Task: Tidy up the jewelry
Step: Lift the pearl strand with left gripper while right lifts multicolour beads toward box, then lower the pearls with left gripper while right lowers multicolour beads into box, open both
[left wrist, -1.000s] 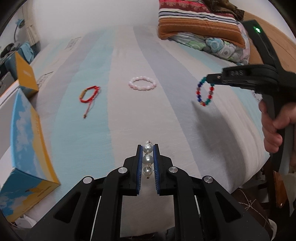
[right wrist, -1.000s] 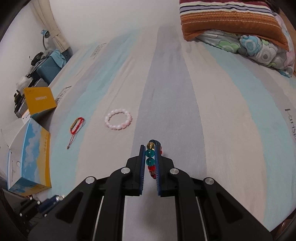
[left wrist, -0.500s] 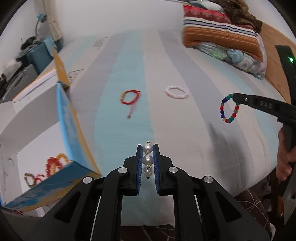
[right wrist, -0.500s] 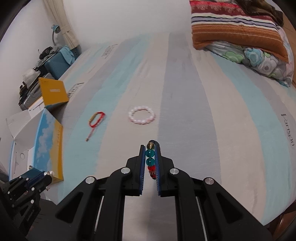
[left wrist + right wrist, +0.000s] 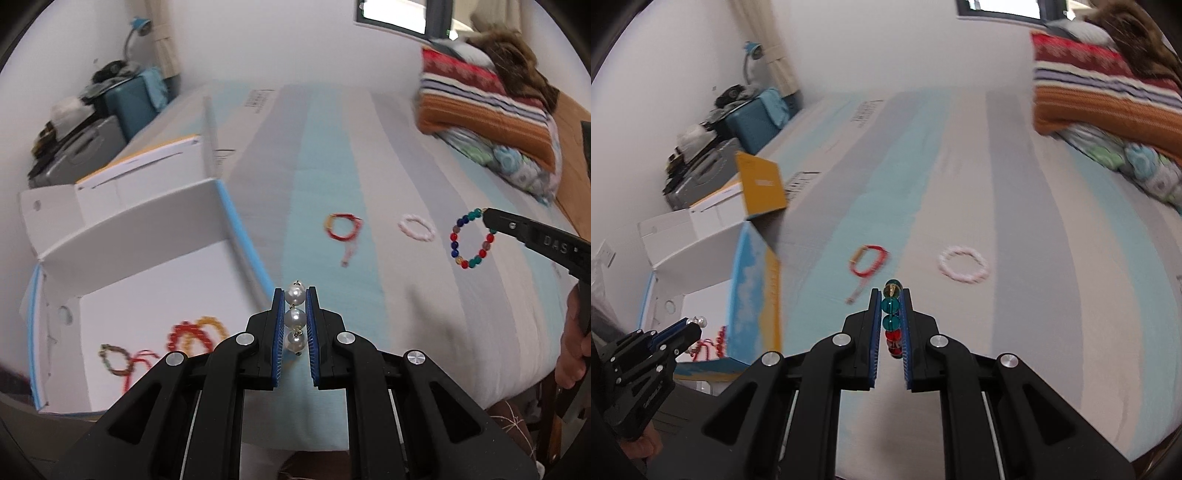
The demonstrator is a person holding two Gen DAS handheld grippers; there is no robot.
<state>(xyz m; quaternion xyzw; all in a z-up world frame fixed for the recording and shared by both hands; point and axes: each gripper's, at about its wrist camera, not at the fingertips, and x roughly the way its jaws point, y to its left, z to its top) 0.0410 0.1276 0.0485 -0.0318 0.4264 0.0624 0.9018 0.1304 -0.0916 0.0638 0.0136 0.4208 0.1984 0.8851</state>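
Note:
My left gripper (image 5: 295, 295) is shut on a pearl bracelet (image 5: 294, 315), held near the right wall of an open white box (image 5: 147, 295) with blue cloud-print sides. Several red and orange bracelets (image 5: 184, 336) lie on the box floor. My right gripper (image 5: 891, 293) is shut on a multicoloured bead bracelet (image 5: 891, 314); in the left wrist view that bead bracelet (image 5: 471, 240) hangs as a loop from the right gripper (image 5: 487, 214) over the bed. A red cord bracelet (image 5: 343, 227) and a pink bead bracelet (image 5: 415, 229) lie on the striped bedsheet (image 5: 406, 295).
Folded striped blankets and a floral pillow (image 5: 491, 107) are stacked at the far right of the bed. A yellow box flap (image 5: 759, 188) stands up behind the box. A teal suitcase and clutter (image 5: 125, 99) sit by the left wall. A person's hand (image 5: 572, 350) grips the right tool.
Both grippers have risen and swung left toward the box. The box's inside, with bracelets in it, has come into the left wrist view. Both grips are unchanged.

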